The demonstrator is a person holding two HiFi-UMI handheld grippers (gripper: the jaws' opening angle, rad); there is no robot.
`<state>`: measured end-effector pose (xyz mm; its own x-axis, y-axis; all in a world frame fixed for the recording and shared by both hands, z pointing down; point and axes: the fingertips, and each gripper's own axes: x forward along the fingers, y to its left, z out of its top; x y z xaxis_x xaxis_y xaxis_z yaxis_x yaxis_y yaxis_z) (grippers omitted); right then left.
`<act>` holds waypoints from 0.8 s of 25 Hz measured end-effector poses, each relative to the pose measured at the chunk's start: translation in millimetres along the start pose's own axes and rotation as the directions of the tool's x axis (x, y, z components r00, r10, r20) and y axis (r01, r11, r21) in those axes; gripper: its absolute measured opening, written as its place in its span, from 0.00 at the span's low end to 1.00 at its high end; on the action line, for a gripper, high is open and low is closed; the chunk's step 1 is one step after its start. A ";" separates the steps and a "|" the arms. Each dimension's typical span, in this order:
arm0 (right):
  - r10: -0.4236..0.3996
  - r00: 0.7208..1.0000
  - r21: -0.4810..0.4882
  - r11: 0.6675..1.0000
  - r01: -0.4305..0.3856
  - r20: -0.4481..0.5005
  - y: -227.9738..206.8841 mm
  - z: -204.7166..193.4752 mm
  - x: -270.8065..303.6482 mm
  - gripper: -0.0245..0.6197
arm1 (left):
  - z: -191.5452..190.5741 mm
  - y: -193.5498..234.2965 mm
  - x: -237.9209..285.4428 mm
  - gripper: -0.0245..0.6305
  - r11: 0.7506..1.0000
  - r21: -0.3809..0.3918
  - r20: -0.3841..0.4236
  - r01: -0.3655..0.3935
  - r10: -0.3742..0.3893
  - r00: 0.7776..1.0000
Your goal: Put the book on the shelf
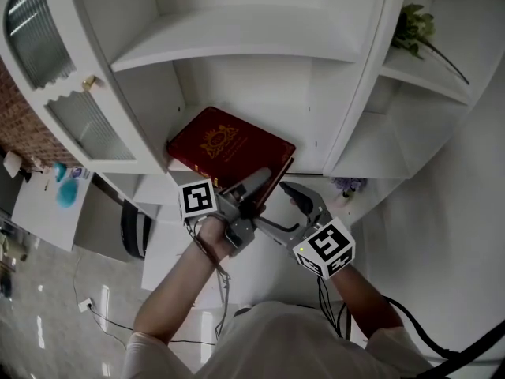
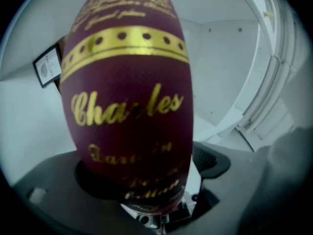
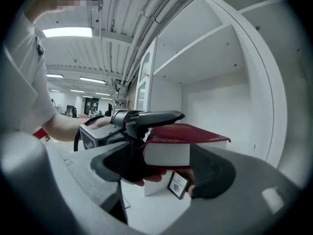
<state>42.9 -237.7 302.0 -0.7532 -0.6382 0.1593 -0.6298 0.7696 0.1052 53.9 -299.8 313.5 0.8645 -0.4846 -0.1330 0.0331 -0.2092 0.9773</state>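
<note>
A dark red book [image 1: 229, 150] with gold print lies flat in the white shelf unit's [image 1: 237, 46] middle compartment, its near end sticking out toward me. My left gripper [image 1: 254, 189] has its jaws above and below that near end. In the left gripper view the spine [image 2: 129, 106] fills the space between the pads [image 2: 211, 161], and a gap shows on the right side. In the right gripper view the upper finger [image 3: 154, 117] hovers just over the cover [image 3: 186, 132]. My right gripper [image 1: 293, 194] stands open just short of the book's right corner.
A small framed card [image 3: 178, 184] and a white block [image 3: 156, 187] stand under the book. An open cabinet door with ribbed glass [image 1: 87, 125] hangs at the left. A green plant [image 1: 414, 26] sits on the right side shelf. Cables trail on the floor.
</note>
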 end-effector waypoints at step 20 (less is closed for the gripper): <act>-0.358 0.925 -0.052 0.934 0.354 -0.127 -85.6 -11.8 30.1 0.33 | 5.3 6.3 -90.0 0.79 0.991 0.133 -0.084 0.024 -0.013 0.996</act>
<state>76.4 -322.5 309.4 -0.4475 -0.8630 0.2347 -0.8447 0.4940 0.2059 -26.4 -262.0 330.7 0.9030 -0.4091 -0.1313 -0.0132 -0.3319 0.9432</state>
